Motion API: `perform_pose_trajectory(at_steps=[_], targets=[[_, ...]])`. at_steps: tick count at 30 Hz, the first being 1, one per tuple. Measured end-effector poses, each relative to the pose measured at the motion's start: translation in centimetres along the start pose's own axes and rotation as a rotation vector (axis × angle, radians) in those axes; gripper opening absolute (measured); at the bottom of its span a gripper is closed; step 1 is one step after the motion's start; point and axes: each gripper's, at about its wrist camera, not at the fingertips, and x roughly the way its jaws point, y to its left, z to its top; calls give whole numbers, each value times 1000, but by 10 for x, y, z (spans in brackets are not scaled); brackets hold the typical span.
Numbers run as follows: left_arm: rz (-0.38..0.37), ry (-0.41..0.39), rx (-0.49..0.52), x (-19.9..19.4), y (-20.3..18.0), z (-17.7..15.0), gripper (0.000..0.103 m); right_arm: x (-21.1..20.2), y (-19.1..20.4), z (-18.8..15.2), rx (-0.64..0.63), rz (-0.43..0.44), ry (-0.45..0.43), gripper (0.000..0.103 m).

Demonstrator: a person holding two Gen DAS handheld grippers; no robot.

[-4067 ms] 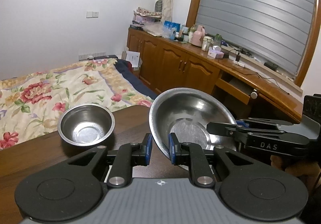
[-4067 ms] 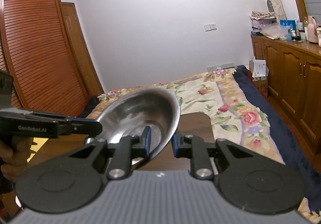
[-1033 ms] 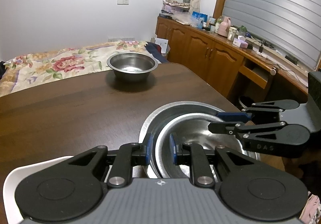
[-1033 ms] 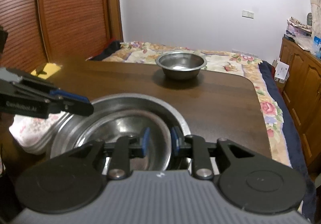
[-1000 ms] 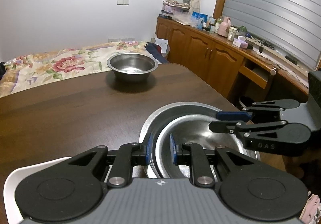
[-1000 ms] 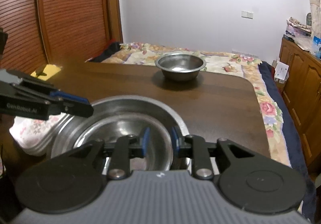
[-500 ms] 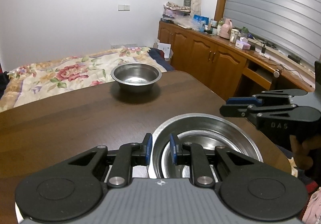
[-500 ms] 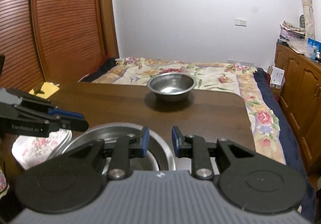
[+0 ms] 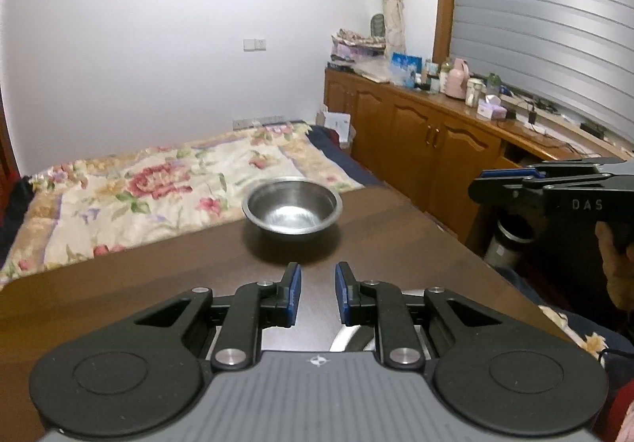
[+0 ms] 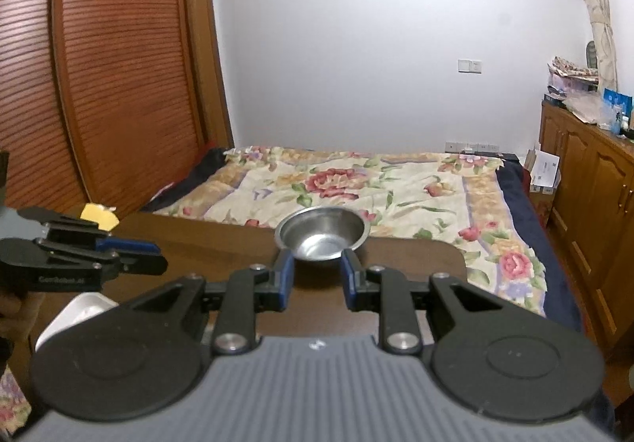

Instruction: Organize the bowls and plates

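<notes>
Left wrist view: left gripper [image 9: 317, 293] parted, empty, above table [image 9: 158, 275]; bowl [image 9: 292, 209] ahead. Right gripper [image 10: 317, 279] likewise parted, empty.

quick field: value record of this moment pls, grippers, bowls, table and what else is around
left gripper: open, empty, above the table
right gripper: open, empty, aimed at the small bowl
small steel bowl: upright, empty, alone near the table's far edge
larger bowl rim: only a sliver shows under the left gripper
table: dark wood
white dish: near left, partly hidden
background: floral bedspread
</notes>
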Motion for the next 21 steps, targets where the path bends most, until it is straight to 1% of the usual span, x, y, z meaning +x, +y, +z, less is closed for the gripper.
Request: perform_pose_trajectory(at_steps=[3,4,5,6,7,9,11,12,14,18,21], targets=[[12,-9,-5,6,5,8,22,11,-9,4,24,2,5,29],[16,-11,-9,9,7,11,28,14,-10,4,28,1,4,29],[21,-14,-15,12,8,12,31,17,-11,4,29,-3,0,32],[24,-16,-18,15,10,14,37,21,-12,3,30,-6,-3,36],[25,-15,-19,19,11,15,40,25,-14,3,35,-8,-5,37],[29,-11,-28,28,15,17,42,35,-18,3,46,-4,-4,41],[33,-4,-40,36,18,18,45,44,-20,3,45,-6,-1,44],[36,-1,-44,40,20,18,47,49,-21,3,43,-9,-1,48],[43,8,-48,50,22,19,48,57,-22,4,44,-9,0,51],[58,23,-55,66,26,23,55,75,-26,2,48,-4,7,52],[69,31,-56,77,28,25,55,87,-28,1,58,4,19,52]])
